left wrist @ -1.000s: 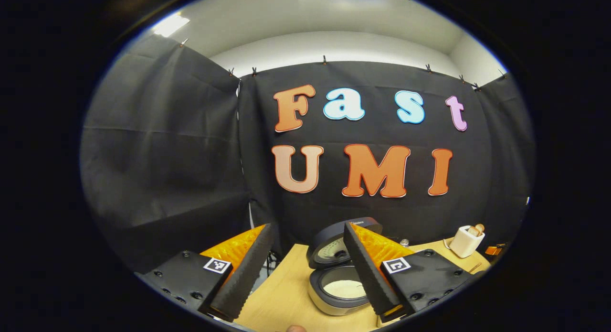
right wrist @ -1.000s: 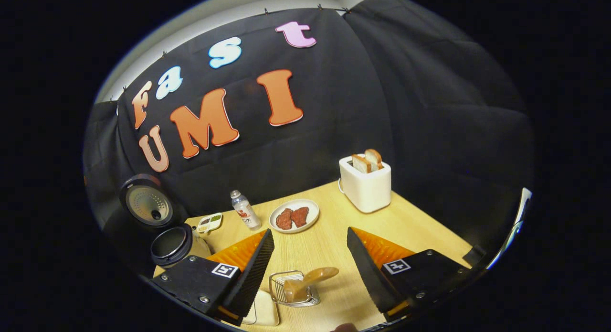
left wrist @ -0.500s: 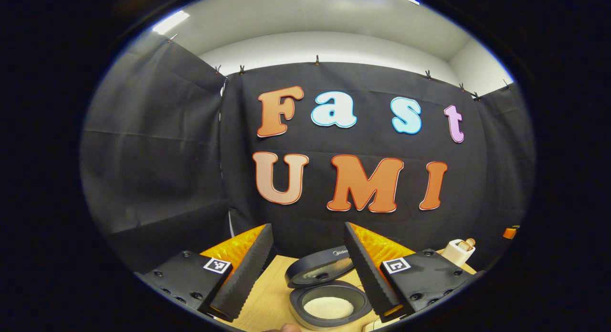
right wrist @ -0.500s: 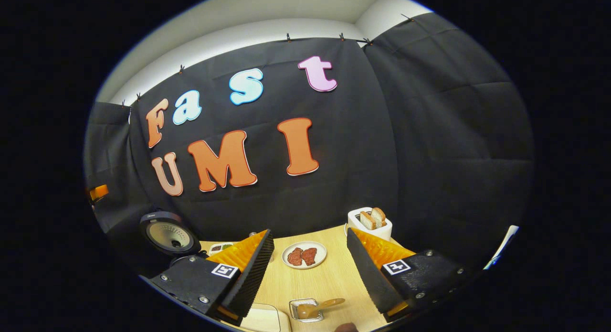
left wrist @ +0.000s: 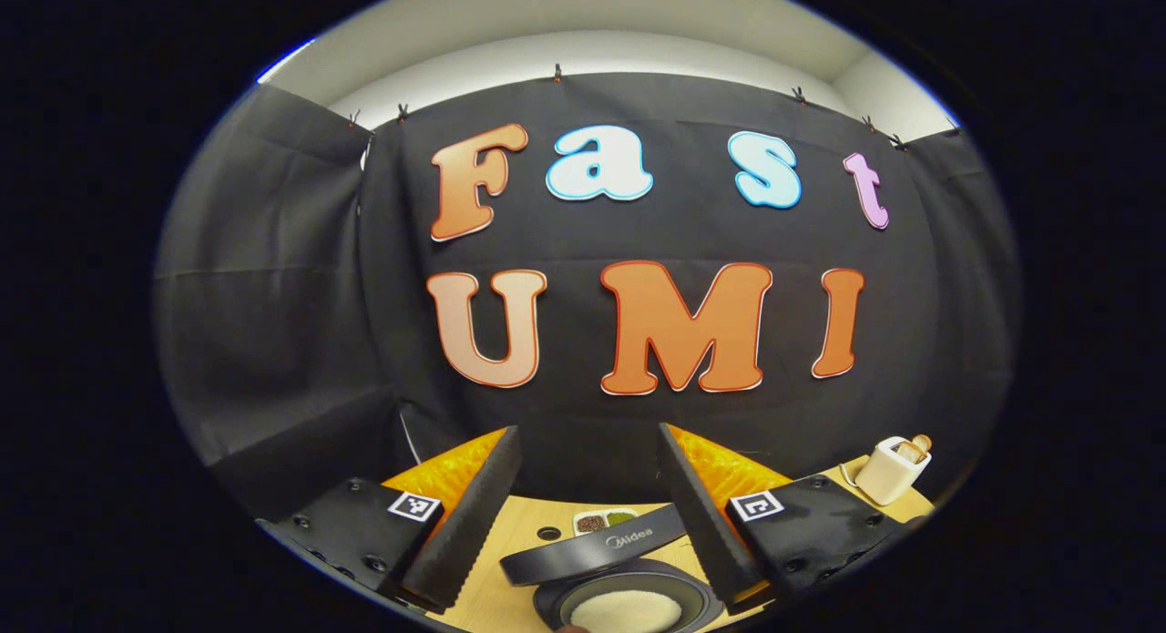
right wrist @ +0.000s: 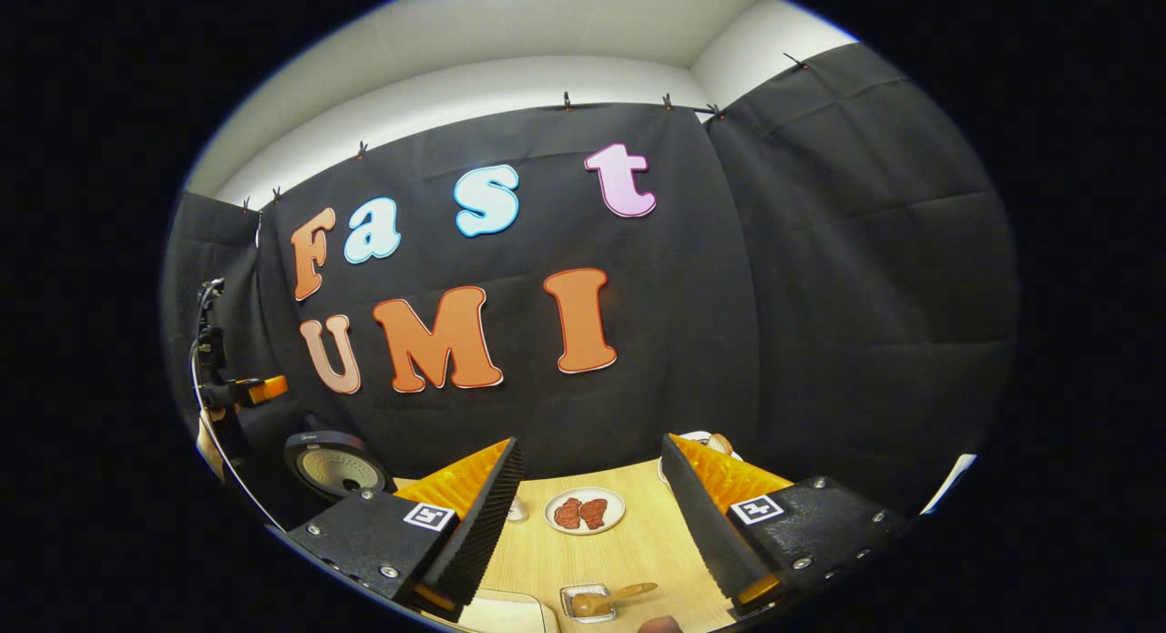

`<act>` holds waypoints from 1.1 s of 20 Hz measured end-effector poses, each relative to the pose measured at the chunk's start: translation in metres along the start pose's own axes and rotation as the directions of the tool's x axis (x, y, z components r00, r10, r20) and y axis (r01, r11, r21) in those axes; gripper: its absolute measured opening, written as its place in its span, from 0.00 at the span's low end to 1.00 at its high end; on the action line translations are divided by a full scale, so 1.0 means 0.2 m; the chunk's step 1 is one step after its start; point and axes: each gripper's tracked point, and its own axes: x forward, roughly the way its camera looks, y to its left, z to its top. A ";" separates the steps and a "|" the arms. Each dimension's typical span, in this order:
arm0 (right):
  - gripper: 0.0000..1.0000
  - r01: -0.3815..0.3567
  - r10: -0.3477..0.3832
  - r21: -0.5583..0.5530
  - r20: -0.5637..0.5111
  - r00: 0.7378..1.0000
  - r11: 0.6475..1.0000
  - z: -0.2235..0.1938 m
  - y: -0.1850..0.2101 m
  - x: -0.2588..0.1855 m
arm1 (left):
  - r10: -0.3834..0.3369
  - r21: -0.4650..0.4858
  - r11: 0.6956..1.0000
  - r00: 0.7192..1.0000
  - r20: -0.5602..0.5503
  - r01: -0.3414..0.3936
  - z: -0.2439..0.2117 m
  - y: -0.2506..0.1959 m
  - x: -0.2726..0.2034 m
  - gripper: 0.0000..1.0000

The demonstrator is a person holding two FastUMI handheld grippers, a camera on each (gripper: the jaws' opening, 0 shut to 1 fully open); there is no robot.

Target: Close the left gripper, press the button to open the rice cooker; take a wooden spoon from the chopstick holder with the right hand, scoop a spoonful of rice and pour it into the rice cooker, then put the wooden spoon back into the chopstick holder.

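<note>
The rice cooker (left wrist: 629, 597) stands open below my left gripper (left wrist: 587, 431), its dark lid (left wrist: 592, 546) raised and white rice (left wrist: 627, 610) in the pot. My left gripper is open, with nothing between its fingers. In the right gripper view the cooker's lid (right wrist: 335, 464) shows at the far left. The wooden spoon (right wrist: 612, 597) lies in the wire chopstick holder (right wrist: 588, 604) on the table, below and in front of my right gripper (right wrist: 590, 440). This gripper is open and holds nothing, well apart from the spoon.
A white toaster (left wrist: 891, 469) with bread stands at the table's right side. A plate of meat (right wrist: 585, 512) sits mid-table, a small compartment dish (left wrist: 606, 521) behind the cooker. A white container (right wrist: 510, 612) lies left of the holder. An orange part with a cable (right wrist: 260, 390) hangs far left.
The left gripper has moved right and closer over the open cooker. The right gripper has drawn back from the holder and tilted up; the spoon stays in the holder. Both remain open.
</note>
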 end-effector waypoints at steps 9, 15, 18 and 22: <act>0.94 0.026 -0.025 -0.035 0.015 1.000 0.999 0.07 -0.03 -0.05 | 0.000 -0.028 1.000 0.979 -0.202 -0.006 -0.47 0.01 0.29 0.99; 0.95 0.016 -0.015 -0.045 0.026 1.000 0.999 0.08 -0.01 -0.07 | -0.062 -0.074 0.996 0.977 -0.204 0.048 -0.52 -0.07 0.19 0.99; 0.94 -0.013 0.014 -0.038 0.014 1.000 0.999 0.04 0.04 -0.08 | -0.092 -0.078 0.994 0.974 -0.207 0.077 -0.59 -0.15 0.09 1.00; 0.94 -0.067 0.067 -0.020 0.005 0.998 0.998 0.00 0.12 -0.11 | -0.163 -0.089 0.986 0.953 -0.254 0.144 -0.79 -0.29 -0.10 1.00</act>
